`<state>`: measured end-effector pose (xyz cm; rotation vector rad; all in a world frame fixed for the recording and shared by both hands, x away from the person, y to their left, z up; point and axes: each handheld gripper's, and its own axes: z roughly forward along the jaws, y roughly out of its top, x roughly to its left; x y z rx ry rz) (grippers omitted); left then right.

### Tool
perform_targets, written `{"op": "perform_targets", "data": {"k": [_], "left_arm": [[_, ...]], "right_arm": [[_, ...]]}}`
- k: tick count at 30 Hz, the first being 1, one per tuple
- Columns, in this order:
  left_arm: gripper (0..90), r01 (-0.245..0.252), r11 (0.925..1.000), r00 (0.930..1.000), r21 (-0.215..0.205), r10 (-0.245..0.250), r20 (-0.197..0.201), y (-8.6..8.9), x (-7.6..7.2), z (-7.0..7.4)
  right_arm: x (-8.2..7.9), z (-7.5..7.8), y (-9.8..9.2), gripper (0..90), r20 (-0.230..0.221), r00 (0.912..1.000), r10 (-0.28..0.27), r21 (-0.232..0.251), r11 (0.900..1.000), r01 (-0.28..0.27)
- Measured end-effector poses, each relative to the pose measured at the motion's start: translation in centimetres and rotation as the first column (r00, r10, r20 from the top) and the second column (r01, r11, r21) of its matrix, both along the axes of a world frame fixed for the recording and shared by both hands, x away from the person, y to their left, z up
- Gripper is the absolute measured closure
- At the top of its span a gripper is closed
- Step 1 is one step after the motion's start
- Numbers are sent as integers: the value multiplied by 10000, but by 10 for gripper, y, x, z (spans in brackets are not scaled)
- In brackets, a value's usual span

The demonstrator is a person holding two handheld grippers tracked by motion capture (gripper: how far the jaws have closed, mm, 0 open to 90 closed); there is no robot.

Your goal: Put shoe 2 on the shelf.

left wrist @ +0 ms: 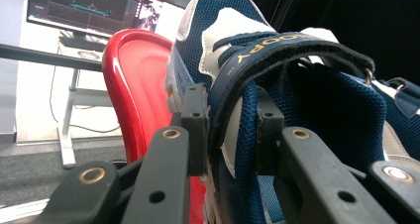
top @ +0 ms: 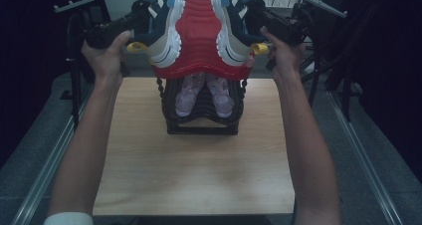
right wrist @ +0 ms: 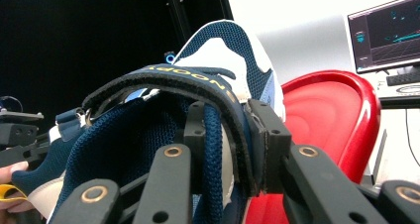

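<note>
Two navy-and-white sneakers are lifted above the table, a left sneaker (top: 166, 41) and a right sneaker (top: 229, 38), heels with yellow pull tabs toward me. A red ridged shoe tray (top: 199, 36) sits between and under them. My left gripper (top: 142, 17) is shut on the left sneaker's collar; in the left gripper view the left gripper (left wrist: 230, 120) pinches the navy mesh and strap of the sneaker (left wrist: 317, 100). My right gripper (top: 259, 15) is shut likewise; in the right gripper view the right gripper (right wrist: 232, 135) clamps the collar and strap of its sneaker (right wrist: 138, 135).
A black shoe rack (top: 201, 120) stands at the far middle of the wooden table (top: 199, 175), with a pair of small pink shoes (top: 188, 93) on it, directly under the lifted load. Dark stands flank the table. A monitor (left wrist: 79, 8) glows behind.
</note>
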<state>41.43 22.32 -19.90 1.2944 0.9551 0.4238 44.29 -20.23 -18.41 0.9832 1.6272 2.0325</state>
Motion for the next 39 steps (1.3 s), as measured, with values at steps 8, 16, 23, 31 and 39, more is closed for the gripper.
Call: {"op": "perform_targets", "data": {"k": [8,16,23,31,39], "left_arm": [[734,-89,9990,10000,428,88,16,-14,9,-1],[734,-326,9978,9994,569,320,119,-22,20,-1],[734,-738,9925,9971,977,719,234,-27,30,-7],[734,-882,9882,9958,1253,847,334,-31,37,-13],[727,-869,9876,9957,1306,820,426,-34,37,-13]], "right_arm": [[7,-1,11,725,-30,10000,15,-253,9997,-16],[18,-5,18,727,-176,9995,-243,-532,9983,233],[27,-10,22,726,-176,9982,-573,-701,9960,559],[35,-20,29,726,-224,9966,-788,-1002,9920,762],[32,-19,37,717,-39,9934,-1143,-1653,9799,1121]]}}
